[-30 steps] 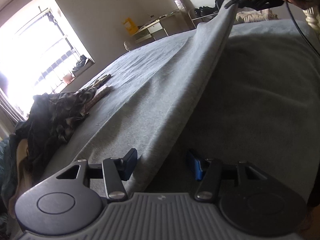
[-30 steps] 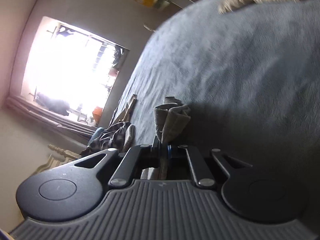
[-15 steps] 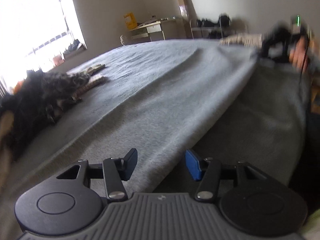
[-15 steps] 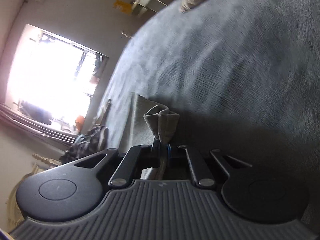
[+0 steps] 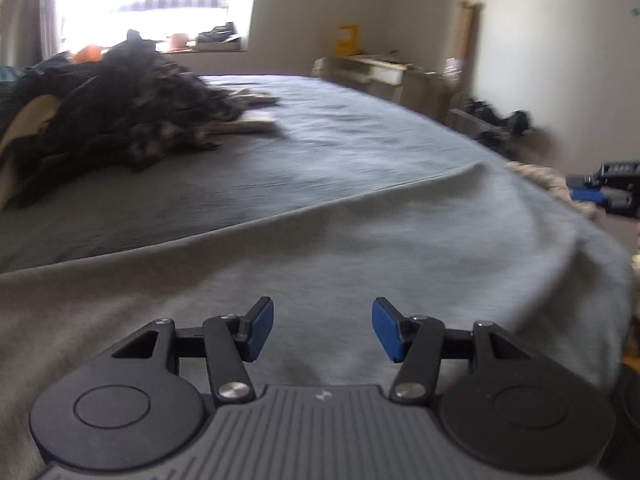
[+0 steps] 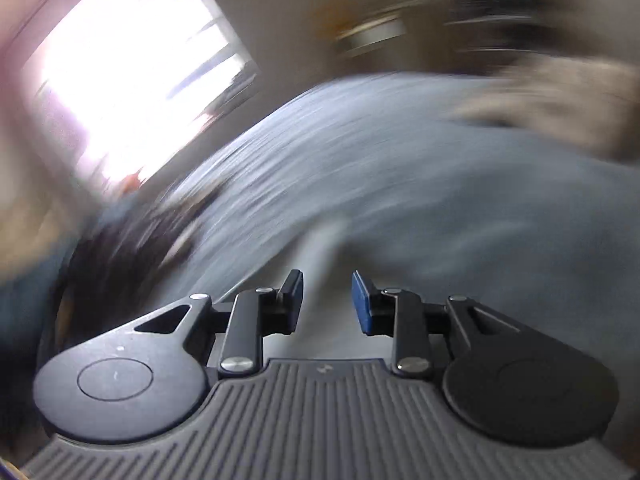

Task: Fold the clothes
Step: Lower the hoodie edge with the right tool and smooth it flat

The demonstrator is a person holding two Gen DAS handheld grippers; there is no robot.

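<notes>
Left claw [image 5: 322,328]: jaws wide apart, nothing between the blue pads; it hangs just over the grey garment.
Right claw [image 6: 326,300]: jaws opening, pads clear of the pale cloth that runs between and below them; its picture is badly blurred. In the left wrist view it shows at the far right edge [image 5: 608,194].
Grey garment [image 5: 360,248]: spread flat across the near part of the bed, soft creases running toward its far right corner, its long edge slanting across the cover.
Bed [image 5: 320,140]: wide, with a blue-grey cover.
Dark clothes pile [image 5: 120,116]: heaped on the bed's far left, well apart from the garment.
Room: bright window [image 5: 152,4] behind the pile, pale desk [image 5: 376,76] by the wall, yellow item [image 5: 347,38] above it.
</notes>
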